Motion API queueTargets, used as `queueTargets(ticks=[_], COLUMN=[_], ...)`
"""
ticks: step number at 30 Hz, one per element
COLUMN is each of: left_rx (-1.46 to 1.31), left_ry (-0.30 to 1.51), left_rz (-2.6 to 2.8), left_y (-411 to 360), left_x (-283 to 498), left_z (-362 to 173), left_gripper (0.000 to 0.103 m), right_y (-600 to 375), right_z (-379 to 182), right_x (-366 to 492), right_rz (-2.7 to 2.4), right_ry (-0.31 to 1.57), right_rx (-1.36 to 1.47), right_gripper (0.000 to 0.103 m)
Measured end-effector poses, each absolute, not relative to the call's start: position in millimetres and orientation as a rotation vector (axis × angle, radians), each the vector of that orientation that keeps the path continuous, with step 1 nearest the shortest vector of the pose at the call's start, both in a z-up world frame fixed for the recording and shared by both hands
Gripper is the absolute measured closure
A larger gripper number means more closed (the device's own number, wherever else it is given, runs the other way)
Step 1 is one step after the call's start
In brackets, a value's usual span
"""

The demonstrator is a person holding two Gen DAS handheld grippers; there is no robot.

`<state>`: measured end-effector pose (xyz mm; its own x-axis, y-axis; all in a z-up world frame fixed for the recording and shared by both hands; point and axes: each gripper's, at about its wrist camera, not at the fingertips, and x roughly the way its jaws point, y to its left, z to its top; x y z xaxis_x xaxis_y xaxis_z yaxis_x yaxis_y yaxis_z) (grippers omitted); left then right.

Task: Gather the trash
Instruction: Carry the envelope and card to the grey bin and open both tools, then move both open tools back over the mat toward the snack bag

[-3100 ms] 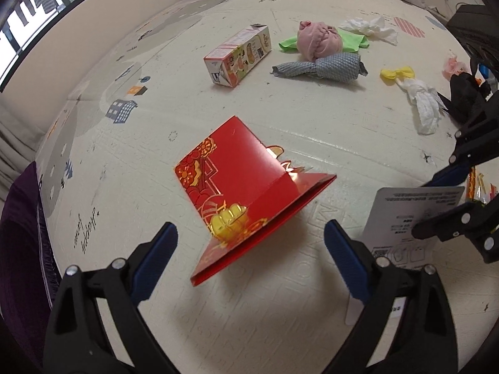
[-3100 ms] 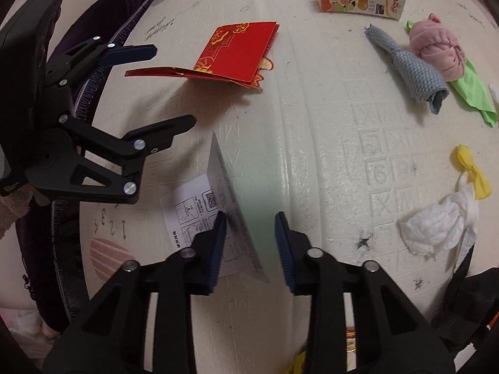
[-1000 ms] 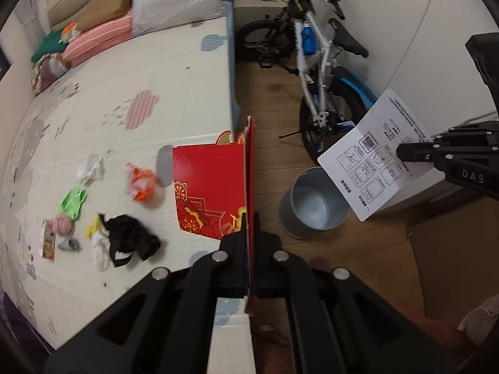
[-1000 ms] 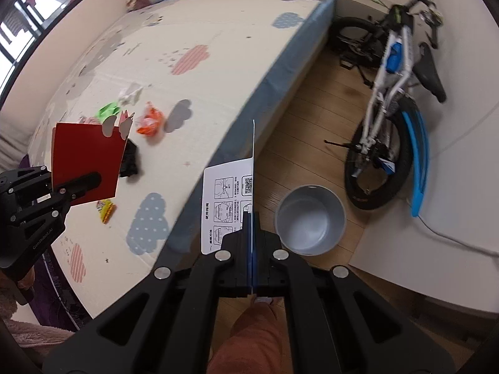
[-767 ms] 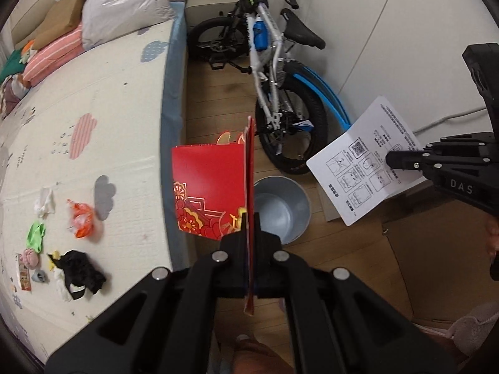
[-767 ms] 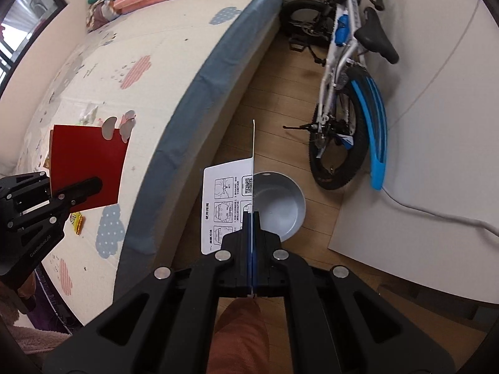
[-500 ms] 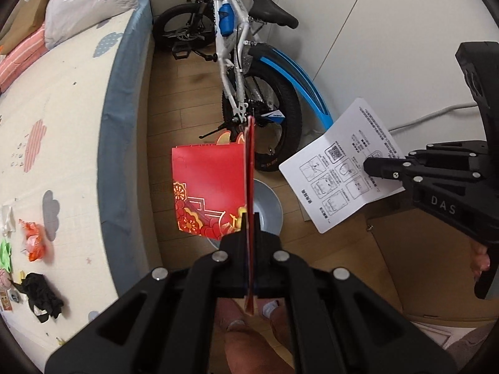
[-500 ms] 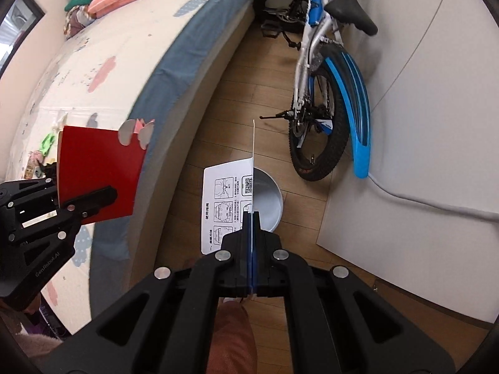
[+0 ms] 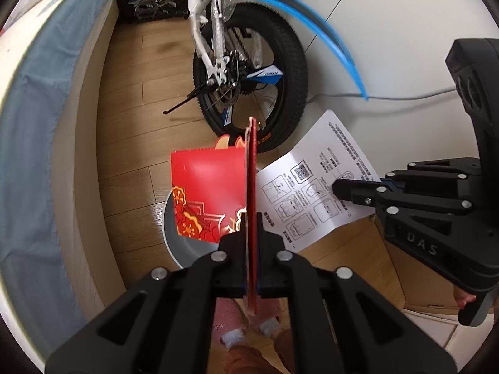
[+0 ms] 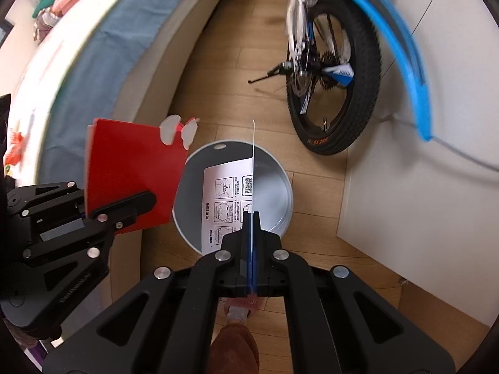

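Note:
My left gripper (image 9: 252, 233) holds a red folded envelope (image 9: 209, 193) edge-on between its pads, and its jaws are opening. The envelope hangs over the left rim of a grey round bin (image 10: 237, 143) on the wooden floor. My right gripper (image 10: 251, 218) is shut on a white printed leaflet (image 10: 224, 205), which hangs straight above the bin's mouth. In the right wrist view the left gripper (image 10: 146, 199) and the red envelope (image 10: 131, 168) are at the left. The left wrist view has the right gripper (image 9: 340, 187) with the leaflet (image 9: 315, 193) at the right and the bin (image 9: 168, 227) mostly hidden.
A bicycle's rear wheel (image 10: 336, 93) with a blue mudguard stands just beyond the bin. A bed with a blue-edged mat (image 10: 109, 46) runs along the left. A white panel (image 10: 421, 202) is at the right. A person's foot (image 10: 237, 311) is below the grippers.
Both grippers have sunk toward the floor, and the bin has grown from small and distant to large right under the leaflet. The red envelope now reaches the bin's left rim.

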<state>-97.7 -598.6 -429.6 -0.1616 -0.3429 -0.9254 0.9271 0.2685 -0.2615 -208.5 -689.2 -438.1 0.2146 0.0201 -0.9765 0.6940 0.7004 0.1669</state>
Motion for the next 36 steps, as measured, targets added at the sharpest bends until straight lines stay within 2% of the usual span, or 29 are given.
queueTargets(ticks=[3, 5, 6, 8, 9, 10, 12, 23, 28, 36], left_rx=[0.653, 0.664, 0.67, 0.676, 0.671, 0.657, 0.645, 0.583, 0.519, 0.411], left_ry=[1.268, 1.28, 1.285, 1.28, 1.265, 1.242, 1.217, 1.186, 1.162, 1.167], left_rz=[-1.251, -1.242, -1.239, -1.232, -1.228, -1.23, -1.232, -1.09, -0.943, -0.65], left_y=[-596.1, -598.9, -599.0, -596.8, -594.9, -591.4, -587.7, -555.1, -518.5, -431.5], left_x=[-93.6, -90.0, -88.7, -86.8, -86.1, -85.4, -84.5, -65.7, -50.7, -22.2], left_z=[-449.4, -462.7, -466.5, -470.0, -470.3, -468.0, -463.1, -417.1, -379.5, -328.3], left_gripper=[0.097, 0.096, 0.094, 0.072, 0.05, 0.039, 0.035, 0.033, 0.029, 0.029], right_y=[-688.3, -687.9, -688.2, -687.9, -687.5, -687.6, -687.1, -665.9, -637.9, -574.5], right_z=[-459.5, -468.5, -470.5, -473.1, -476.2, -475.7, -473.4, -431.9, -390.7, -327.8], right_x=[-205.6, -202.6, -202.1, -201.9, -201.2, -200.8, -202.3, -187.5, -155.9, -92.9], right_rz=[-0.524, -0.535, -0.546, -0.556, -0.558, -0.56, -0.56, -0.491, -0.374, -0.146], right_ry=[1.295, 1.298, 1.289, 1.289, 1.295, 1.299, 1.304, 1.326, 1.301, 1.248], right_rx=[0.695, 0.689, 0.682, 0.673, 0.675, 0.679, 0.682, 0.604, 0.481, 0.312], right_gripper=[0.095, 0.063, 0.06, 0.057, 0.057, 0.057, 0.057, 0.057, 0.056, 0.051])
